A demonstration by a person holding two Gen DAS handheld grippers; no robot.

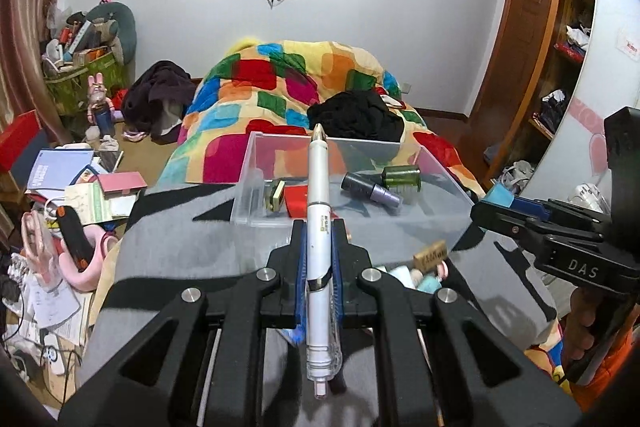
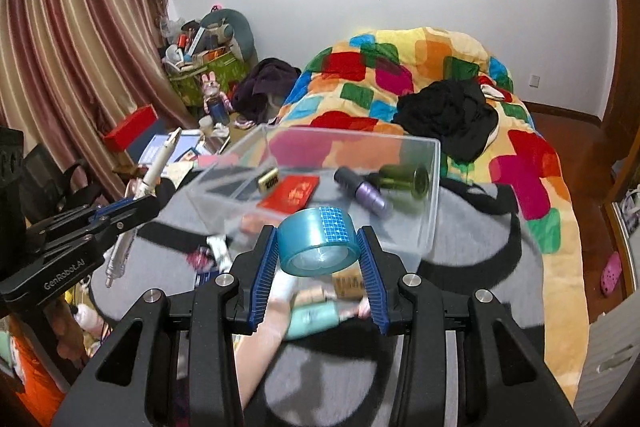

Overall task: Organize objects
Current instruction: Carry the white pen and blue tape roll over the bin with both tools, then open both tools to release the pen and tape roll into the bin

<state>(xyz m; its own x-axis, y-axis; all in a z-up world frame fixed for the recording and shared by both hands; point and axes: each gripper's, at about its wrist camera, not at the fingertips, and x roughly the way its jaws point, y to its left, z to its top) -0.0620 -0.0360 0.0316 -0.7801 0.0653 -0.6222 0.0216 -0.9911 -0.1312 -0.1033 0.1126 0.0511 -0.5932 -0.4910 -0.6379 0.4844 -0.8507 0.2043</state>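
Observation:
My left gripper [image 1: 319, 227] is shut on a white pen [image 1: 318, 211] that points forward over the near wall of a clear plastic box [image 1: 256, 179]. My right gripper [image 2: 318, 239] is shut on a roll of blue tape [image 2: 316, 241], held just before the box [image 2: 434, 187]. In the box lie a purple bottle [image 2: 362, 191], a green bottle [image 2: 402, 179], a red card [image 2: 290, 193] and a small stamp [image 2: 267, 180]. The left gripper with the pen [image 2: 160, 163] shows at the left of the right wrist view; the right gripper [image 1: 496, 203] shows at the right of the left wrist view.
The box stands on a grey and black cloth [image 1: 180, 247] on the bed. A wooden stamp [image 1: 430, 255] and soft pastel items [image 2: 312, 319] lie in front of the box. A patchwork quilt [image 1: 280, 95] with black clothes [image 1: 356, 117] lies behind. Clutter covers the floor at the left [image 1: 80, 195].

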